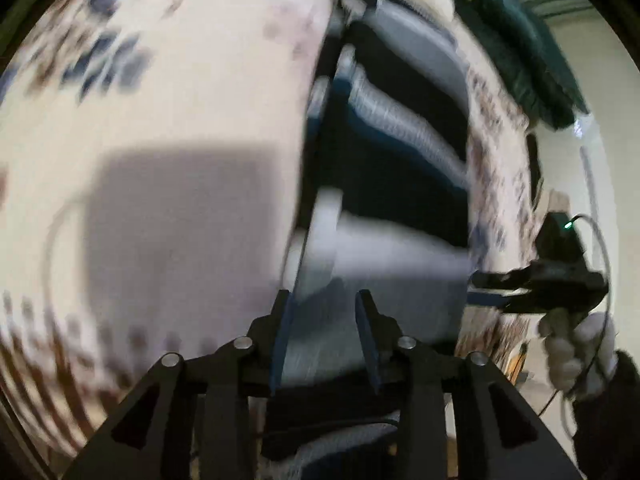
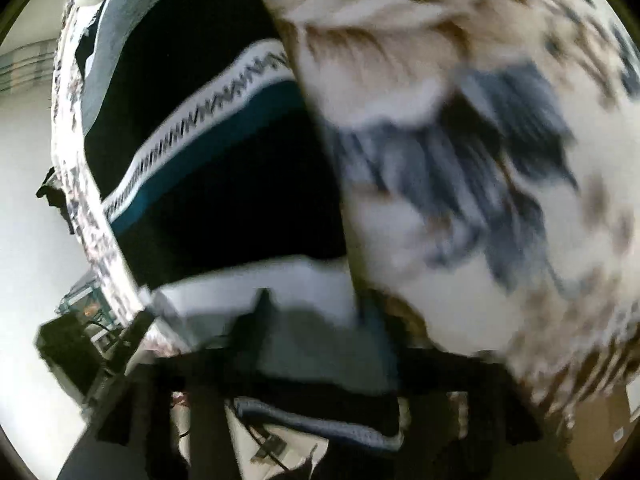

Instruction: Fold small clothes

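A striped knit garment (image 1: 392, 184), black with white, grey and teal bands, lies on a pale patterned cloth (image 1: 168, 112). My left gripper (image 1: 324, 304) has its blue-padded jaws a hand's width apart, with the garment's grey band lying between them. My right gripper shows in the left wrist view (image 1: 500, 284) at the garment's right edge, held by a white-gloved hand (image 1: 568, 348). In the right wrist view the same garment (image 2: 224, 184) fills the left centre. The right gripper (image 2: 304, 320) is blurred and covered by grey cloth, so its jaws are hard to read.
The patterned cloth (image 2: 480, 160) spreads over the surface with blue and brown motifs. A dark green item (image 1: 520, 48) lies at the far edge. A pale floor (image 2: 28, 184) shows beyond the surface's edge.
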A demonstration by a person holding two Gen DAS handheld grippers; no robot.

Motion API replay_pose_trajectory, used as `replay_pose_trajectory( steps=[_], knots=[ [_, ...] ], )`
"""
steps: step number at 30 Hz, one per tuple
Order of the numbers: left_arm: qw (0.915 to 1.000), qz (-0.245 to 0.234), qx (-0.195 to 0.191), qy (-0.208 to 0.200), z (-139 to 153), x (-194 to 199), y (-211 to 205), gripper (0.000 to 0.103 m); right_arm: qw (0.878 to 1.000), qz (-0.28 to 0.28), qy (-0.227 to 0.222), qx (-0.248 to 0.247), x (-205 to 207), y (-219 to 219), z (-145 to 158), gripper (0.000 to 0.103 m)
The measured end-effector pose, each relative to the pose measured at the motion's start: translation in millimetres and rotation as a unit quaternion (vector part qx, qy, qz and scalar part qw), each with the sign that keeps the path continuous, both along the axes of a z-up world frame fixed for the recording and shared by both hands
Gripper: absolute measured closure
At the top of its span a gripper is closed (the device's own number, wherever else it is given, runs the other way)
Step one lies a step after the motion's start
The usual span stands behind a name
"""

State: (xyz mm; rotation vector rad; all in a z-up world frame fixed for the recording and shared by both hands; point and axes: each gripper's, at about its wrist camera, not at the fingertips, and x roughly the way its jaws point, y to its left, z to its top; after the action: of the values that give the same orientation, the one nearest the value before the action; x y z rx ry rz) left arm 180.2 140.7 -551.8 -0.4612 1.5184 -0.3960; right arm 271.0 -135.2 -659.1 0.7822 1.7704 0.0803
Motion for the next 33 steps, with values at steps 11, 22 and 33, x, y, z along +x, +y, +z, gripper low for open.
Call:
replay_pose_trajectory(
  steps=[11,22,33],
  knots=[
    [0.9983,0.055,0.01,-0.016,-5.9,-70.5,7.5,0.095,1.0,-0.014,0.012,0.008,-127.8,14.1,-47.8,0.094],
    [0.9904,0.116,-0.066,0.036,-24.4,-82.4,45.7,0.045,0.997,0.037,0.036,0.065,-152.9,-13.0,-55.9,0.059],
    [0.9953,0.054,-0.074,0.031,-32.1,-97.0,22.5,0.096,0.99,0.002,0.028,0.137,-168.1,27.0,-84.1,0.073]
  ],
)
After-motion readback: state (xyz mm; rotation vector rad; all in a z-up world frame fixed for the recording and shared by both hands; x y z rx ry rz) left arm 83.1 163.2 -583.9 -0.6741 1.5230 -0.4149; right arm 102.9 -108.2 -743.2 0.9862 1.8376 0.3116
